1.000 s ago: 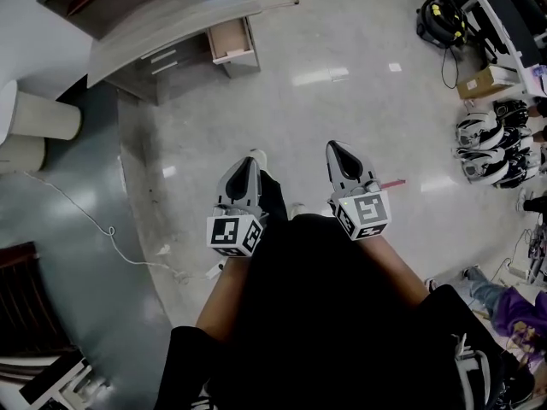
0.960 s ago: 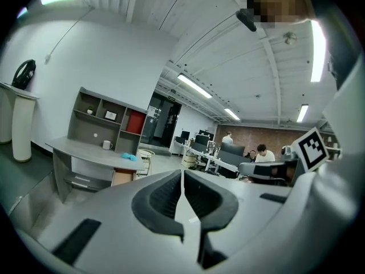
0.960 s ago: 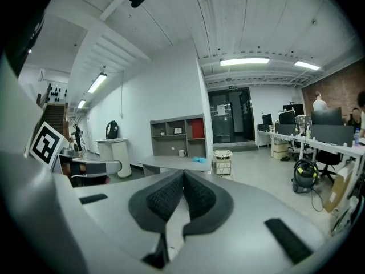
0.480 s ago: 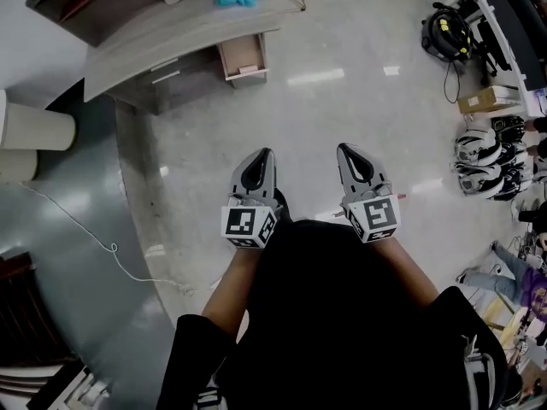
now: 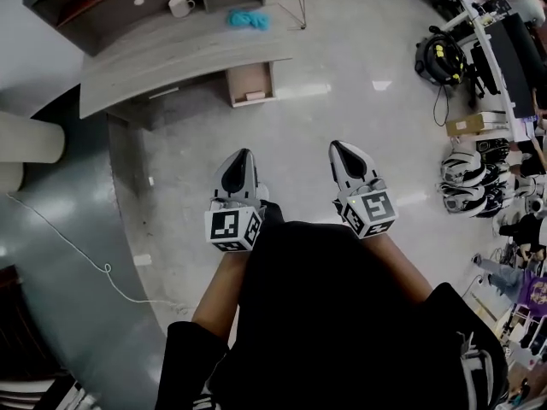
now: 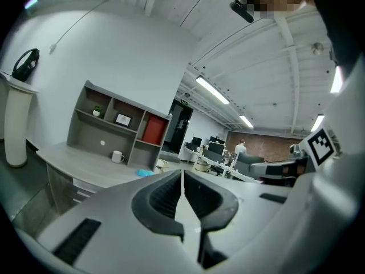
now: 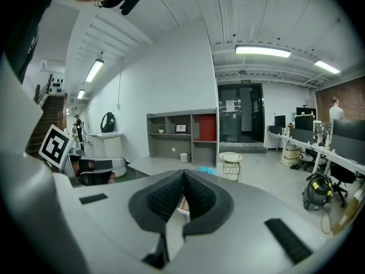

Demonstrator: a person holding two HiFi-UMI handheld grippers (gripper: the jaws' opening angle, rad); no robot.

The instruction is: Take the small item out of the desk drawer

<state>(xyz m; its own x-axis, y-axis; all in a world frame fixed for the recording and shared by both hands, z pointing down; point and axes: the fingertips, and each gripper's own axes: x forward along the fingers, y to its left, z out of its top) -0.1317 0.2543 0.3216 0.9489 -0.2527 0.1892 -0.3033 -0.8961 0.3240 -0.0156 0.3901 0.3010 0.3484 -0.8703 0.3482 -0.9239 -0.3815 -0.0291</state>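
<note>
Right gripper (image 7: 183, 174): my jaws are together at the tips, with nothing between them.
Left gripper (image 7: 107, 168): at my left edge, marker cube raised.
Counter (image 7: 149, 164): grey, ahead beyond the jaws.
Shelf (image 7: 181, 131): grey cubbies behind the counter, with one red panel.
Mug (image 7: 184, 157): white, upright on the counter.
Cloth (image 7: 209, 169): blue, at the counter's right end.
Drawer (image 7: 183, 206): I glimpse it standing open, through the gap under my jaw tips.
Wire basket (image 7: 230, 164): on the floor, right of the counter.

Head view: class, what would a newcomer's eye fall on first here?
The left claw and right claw, both shut and empty, held out mid-frame above a shiny floor. Beyond them, at top left, a grey desk with its drawer open, a white mug and blue item on top.
</note>
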